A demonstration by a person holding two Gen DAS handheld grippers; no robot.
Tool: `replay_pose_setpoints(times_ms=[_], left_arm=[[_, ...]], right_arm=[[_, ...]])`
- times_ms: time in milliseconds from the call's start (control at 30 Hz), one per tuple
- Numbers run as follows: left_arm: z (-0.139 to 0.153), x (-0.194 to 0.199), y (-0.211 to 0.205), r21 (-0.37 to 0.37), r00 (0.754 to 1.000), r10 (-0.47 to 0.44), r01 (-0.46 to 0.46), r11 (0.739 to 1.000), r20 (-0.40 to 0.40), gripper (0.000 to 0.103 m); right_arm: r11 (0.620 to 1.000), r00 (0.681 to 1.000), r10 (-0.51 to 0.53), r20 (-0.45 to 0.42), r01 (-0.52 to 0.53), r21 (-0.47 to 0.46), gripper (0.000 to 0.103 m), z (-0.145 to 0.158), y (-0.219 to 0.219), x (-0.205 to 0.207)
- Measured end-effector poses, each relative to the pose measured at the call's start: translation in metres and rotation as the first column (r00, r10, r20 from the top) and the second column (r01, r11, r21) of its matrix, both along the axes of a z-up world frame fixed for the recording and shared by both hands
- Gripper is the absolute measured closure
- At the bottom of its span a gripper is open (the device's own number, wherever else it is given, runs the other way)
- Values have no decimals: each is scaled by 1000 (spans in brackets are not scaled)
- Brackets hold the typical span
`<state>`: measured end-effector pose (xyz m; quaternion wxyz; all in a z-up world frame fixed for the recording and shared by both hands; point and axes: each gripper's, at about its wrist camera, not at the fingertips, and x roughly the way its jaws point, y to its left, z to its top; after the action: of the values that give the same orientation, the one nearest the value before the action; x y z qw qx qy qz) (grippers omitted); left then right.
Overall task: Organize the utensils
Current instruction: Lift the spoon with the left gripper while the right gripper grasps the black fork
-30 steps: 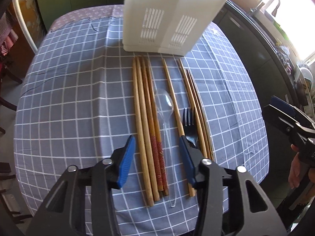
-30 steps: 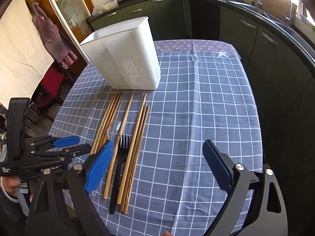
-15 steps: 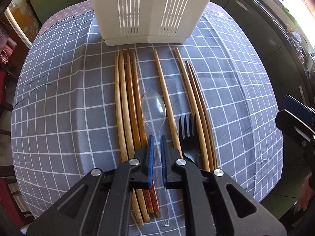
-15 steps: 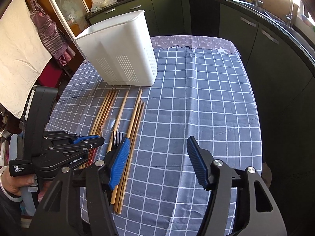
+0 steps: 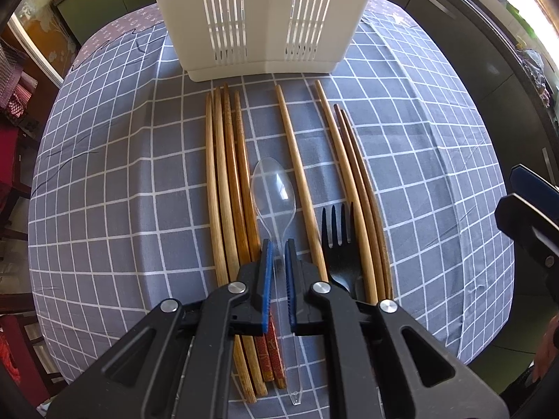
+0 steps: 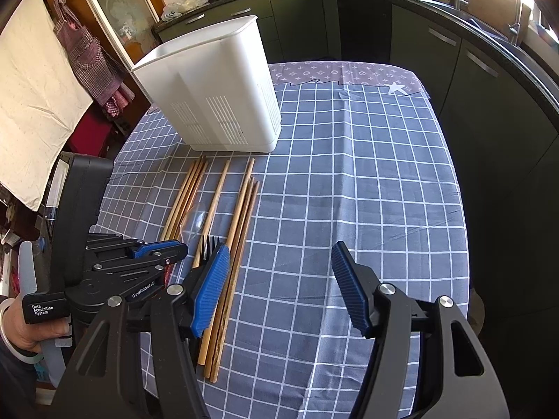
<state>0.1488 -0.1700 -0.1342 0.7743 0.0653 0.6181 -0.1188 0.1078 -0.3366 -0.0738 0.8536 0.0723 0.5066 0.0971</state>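
Observation:
A clear plastic spoon (image 5: 274, 188) lies on the checked cloth between wooden chopsticks (image 5: 227, 174). My left gripper (image 5: 277, 248) points steeply down and is shut on the spoon's thin handle just behind the bowl. A black plastic fork (image 5: 337, 241) lies to the right of it, beside more chopsticks (image 5: 353, 174). A white slotted utensil holder (image 5: 262, 17) stands upright just past the chopstick tips. My right gripper (image 6: 280, 249) hovers open over bare cloth to the right of the row, with nothing between its fingers. In the right wrist view the left gripper (image 6: 174, 244) sits over the spoon (image 6: 195, 220).
The table (image 6: 367, 192) is covered by a grey-blue checked cloth, with bare cloth to the right of the utensils. Dark kitchen cabinets (image 6: 454, 52) curve round the far and right sides. A hand (image 6: 31, 328) holds the left gripper's handle at the lower left.
My left gripper came down and forward over the spoon and shut on its handle. The right gripper's jaws narrowed a good deal but stayed apart, and it kept its place.

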Motion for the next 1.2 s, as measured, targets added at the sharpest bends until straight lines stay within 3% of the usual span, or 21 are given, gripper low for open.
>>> replay_pose_setpoints(times_ms=[233, 367, 467, 500, 567, 733, 900, 1033, 1200], left_arm=[[1, -3, -1, 18, 1000, 7, -7, 1000, 16, 91], [0, -6, -12, 27, 1000, -18, 17, 999, 16, 78], [-1, -8, -23, 55, 998, -45, 43, 998, 34, 77], [-1, -8, -25, 57, 998, -56, 54, 997, 34, 79], [-1, -8, -32, 62, 997, -73, 71, 996, 34, 94], [5, -5, -35, 25, 998, -60, 59, 998, 33, 95], [38, -8, -23, -33, 992, -18, 22, 999, 121, 95], [66, -15, -13, -66, 979, 5, 8, 998, 202, 95], [77, -22, 23, -106, 968, 19, 8, 994, 250, 95]], right_arm=[[1000, 1000, 7, -5, -7, -1, 42, -3, 3, 0], [1000, 1000, 8, -5, -8, -1, 42, -3, 3, 0], [1000, 1000, 9, -4, -9, 0, 42, -3, 2, -1], [1000, 1000, 10, -4, -10, 0, 42, -3, 3, -1], [1000, 1000, 12, -5, -12, -1, 42, -2, 4, -2], [1000, 1000, 18, -4, -18, -8, 43, 2, 6, -7], [997, 996, 70, -55, -69, 31, 62, 3, 17, -14], [989, 976, 146, -163, -139, 51, 70, -16, 46, -14], [984, 952, 179, -249, -174, 43, 87, -37, 76, -8]])
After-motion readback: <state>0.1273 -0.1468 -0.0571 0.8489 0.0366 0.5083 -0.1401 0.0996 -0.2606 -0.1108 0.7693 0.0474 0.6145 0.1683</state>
